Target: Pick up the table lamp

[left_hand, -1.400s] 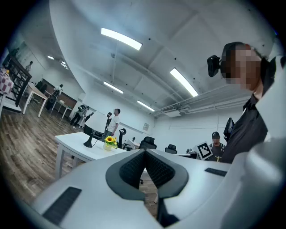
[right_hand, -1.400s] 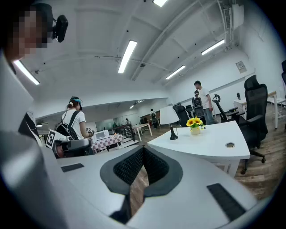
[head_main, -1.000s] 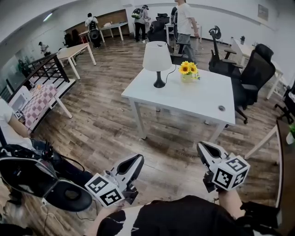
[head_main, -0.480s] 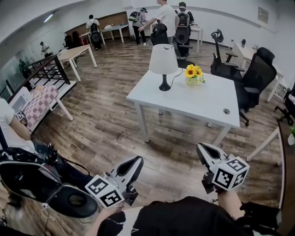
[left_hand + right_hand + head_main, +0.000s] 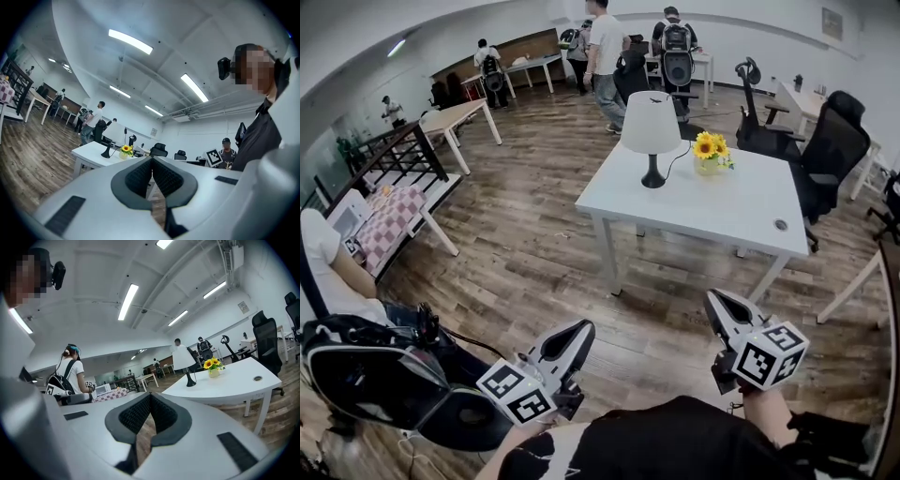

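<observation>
Table [image 5: 741, 211] sits further right in the head view than a second ago, and the person in white [image 5: 605, 47] behind it has walked left. Bare floor [image 5: 534, 253] separates it from both grippers, and black chairs [image 5: 832, 150] stand at its right. The lamp [image 5: 651, 131], with a white shade and black stem, stands upright at the table's far edge beside sunflowers [image 5: 711, 150]. The left gripper [image 5: 580, 327] and right gripper [image 5: 715, 298] are pressed together, empty.
</observation>
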The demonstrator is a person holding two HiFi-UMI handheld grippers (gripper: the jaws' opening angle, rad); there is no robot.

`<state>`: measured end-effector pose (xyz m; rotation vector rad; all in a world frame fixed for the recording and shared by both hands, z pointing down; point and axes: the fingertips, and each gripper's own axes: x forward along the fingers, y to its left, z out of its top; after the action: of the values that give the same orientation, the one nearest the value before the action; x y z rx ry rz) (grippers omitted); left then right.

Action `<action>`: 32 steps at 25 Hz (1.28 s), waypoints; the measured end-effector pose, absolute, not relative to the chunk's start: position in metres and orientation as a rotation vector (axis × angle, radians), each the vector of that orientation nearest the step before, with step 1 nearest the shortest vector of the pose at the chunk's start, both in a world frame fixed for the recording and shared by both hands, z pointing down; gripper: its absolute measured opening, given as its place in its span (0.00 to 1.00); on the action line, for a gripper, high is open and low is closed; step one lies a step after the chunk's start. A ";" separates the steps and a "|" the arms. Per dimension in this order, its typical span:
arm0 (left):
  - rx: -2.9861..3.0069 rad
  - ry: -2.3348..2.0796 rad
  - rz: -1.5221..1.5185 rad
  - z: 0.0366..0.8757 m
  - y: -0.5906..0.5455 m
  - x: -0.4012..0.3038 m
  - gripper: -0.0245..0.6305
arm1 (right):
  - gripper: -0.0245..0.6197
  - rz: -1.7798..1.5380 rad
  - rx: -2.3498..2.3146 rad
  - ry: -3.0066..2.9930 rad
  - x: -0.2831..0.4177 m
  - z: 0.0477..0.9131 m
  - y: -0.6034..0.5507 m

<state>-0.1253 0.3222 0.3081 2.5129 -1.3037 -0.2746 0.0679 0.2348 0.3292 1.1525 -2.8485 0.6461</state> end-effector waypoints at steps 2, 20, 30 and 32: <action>2.503 -1.299 -0.288 0.313 0.319 -0.132 0.06 | 0.06 0.652 1.136 -2.823 0.059 0.337 0.237; 2.389 -1.349 -0.315 0.344 0.236 -0.130 0.06 | 0.06 0.681 1.017 -2.784 0.056 0.365 0.140; 2.354 -1.434 -0.323 0.337 0.165 -0.115 0.06 | 0.06 0.676 0.913 -2.815 0.064 0.364 0.057; 2.347 -1.448 -0.334 0.337 0.151 -0.111 0.06 | 0.06 0.653 0.904 -2.809 0.069 0.365 0.044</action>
<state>-0.1114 0.1514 0.3368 2.3472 -1.4477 -0.3341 0.0689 0.0440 0.3645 0.9038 -2.8088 0.6534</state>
